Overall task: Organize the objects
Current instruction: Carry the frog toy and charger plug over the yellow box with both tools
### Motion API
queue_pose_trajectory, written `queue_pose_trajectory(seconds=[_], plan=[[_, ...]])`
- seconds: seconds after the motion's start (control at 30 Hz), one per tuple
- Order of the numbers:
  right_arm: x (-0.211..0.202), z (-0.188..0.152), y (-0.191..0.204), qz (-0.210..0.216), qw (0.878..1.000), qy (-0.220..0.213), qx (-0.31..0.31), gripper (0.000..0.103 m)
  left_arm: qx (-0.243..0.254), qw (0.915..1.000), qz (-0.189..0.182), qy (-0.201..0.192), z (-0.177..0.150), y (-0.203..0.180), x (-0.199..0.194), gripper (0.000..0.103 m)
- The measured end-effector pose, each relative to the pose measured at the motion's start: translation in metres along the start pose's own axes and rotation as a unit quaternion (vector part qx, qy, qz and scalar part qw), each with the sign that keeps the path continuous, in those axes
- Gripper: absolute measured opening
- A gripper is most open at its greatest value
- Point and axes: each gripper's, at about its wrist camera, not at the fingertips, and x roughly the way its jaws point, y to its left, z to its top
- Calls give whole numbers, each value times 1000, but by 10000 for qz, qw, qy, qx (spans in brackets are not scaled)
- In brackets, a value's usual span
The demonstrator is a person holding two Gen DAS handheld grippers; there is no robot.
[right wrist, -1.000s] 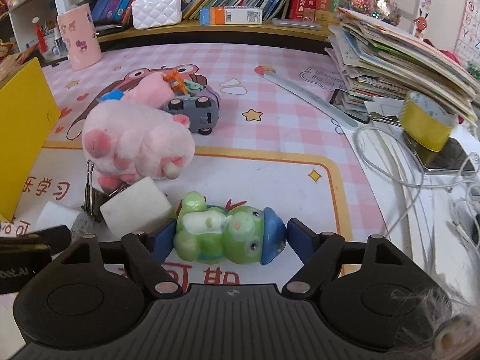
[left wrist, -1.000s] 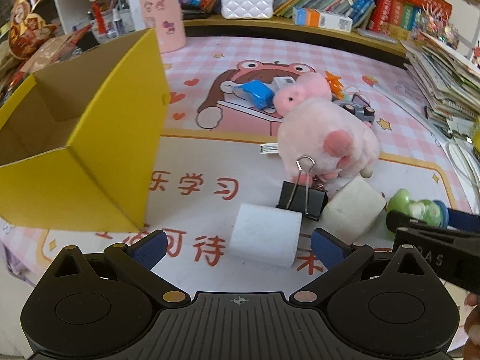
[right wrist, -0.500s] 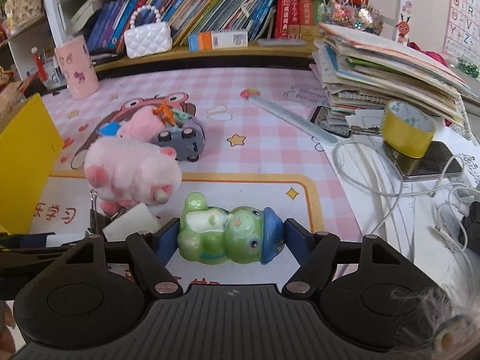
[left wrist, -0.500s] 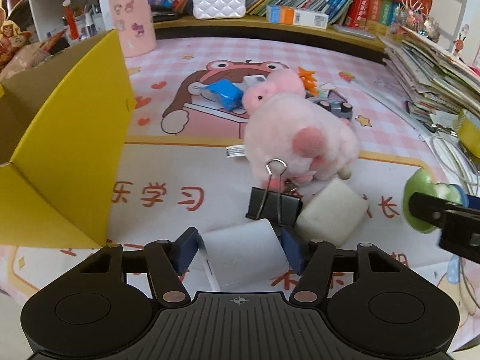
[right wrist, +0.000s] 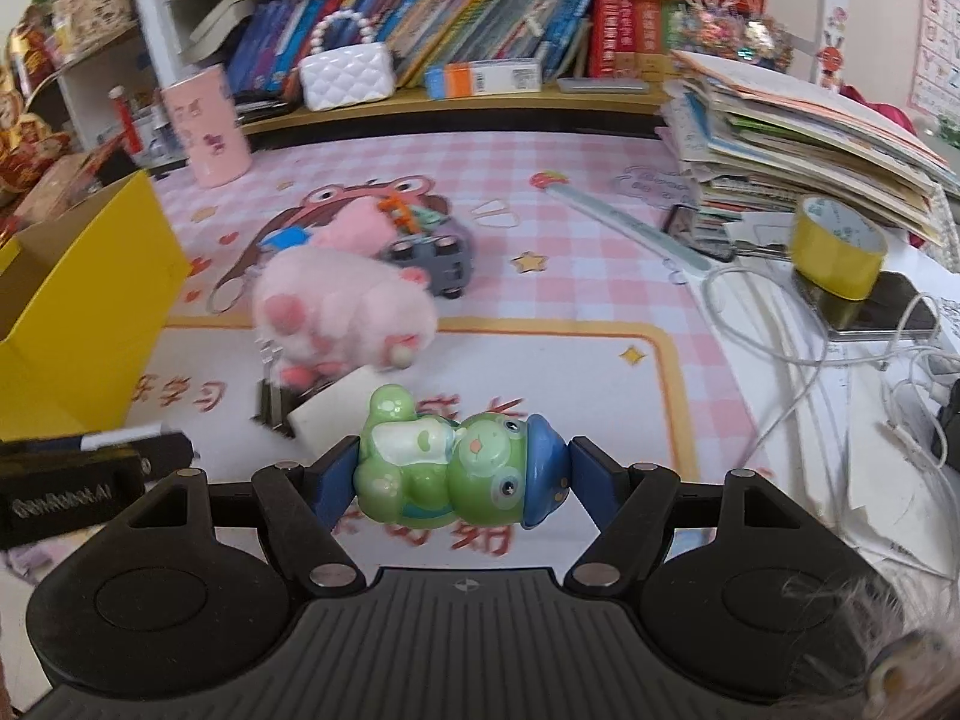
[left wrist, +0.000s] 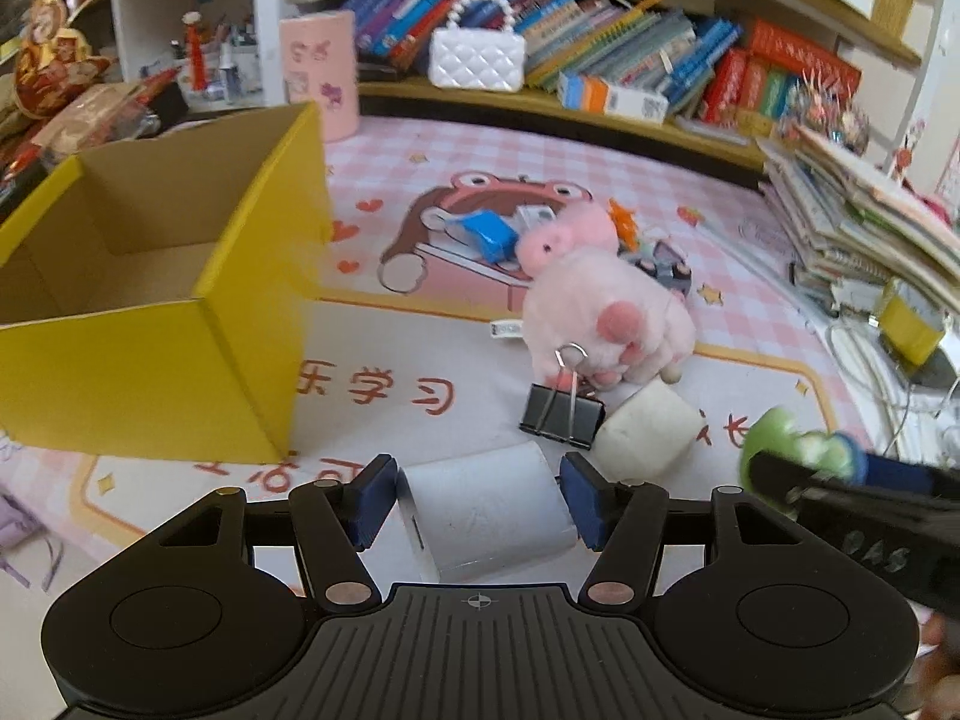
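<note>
My left gripper (left wrist: 480, 501) is shut on a white block (left wrist: 486, 510) and holds it above the mat. My right gripper (right wrist: 459, 477) is shut on a green frog toy (right wrist: 456, 468) with a blue hat, lifted off the mat; it also shows in the left wrist view (left wrist: 792, 450). An open yellow cardboard box (left wrist: 144, 324) stands at the left, seen also in the right wrist view (right wrist: 78, 312). A pink plush pig (left wrist: 600, 312), a black binder clip (left wrist: 561, 414) and a second white block (left wrist: 648, 432) lie on the mat ahead.
A grey toy car (right wrist: 432, 252) and a blue item (left wrist: 492, 234) lie behind the plush. A stack of books (right wrist: 810, 138), yellow tape roll (right wrist: 837, 246), phone and cables (right wrist: 840, 360) crowd the right. A pink cup (left wrist: 318, 72) and white purse (left wrist: 477, 57) stand at the back.
My left gripper closed on the white block and lifted it, with the view rising. My right gripper lifted the frog toy off the mat and moved back.
</note>
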Motion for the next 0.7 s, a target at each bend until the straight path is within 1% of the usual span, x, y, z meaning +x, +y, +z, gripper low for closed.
queue_pose_trajectory(seconds=[0.23,0.37,0.57,0.7], plan=[[-11,-10,43,233,9992,-6,-316,72,-281,9994,133,-177,-9,39,-25,59],[-20,-20,79,332,9986,-32,-415,72,-290,9992,123,-232,-16,69,-37,59],[-40,-36,139,311,9984,-137,-446,72,-244,9987,114,-423,-23,126,-66,59],[-50,-53,182,290,9984,-109,-483,72,-291,9988,93,-379,-34,167,-75,59]])
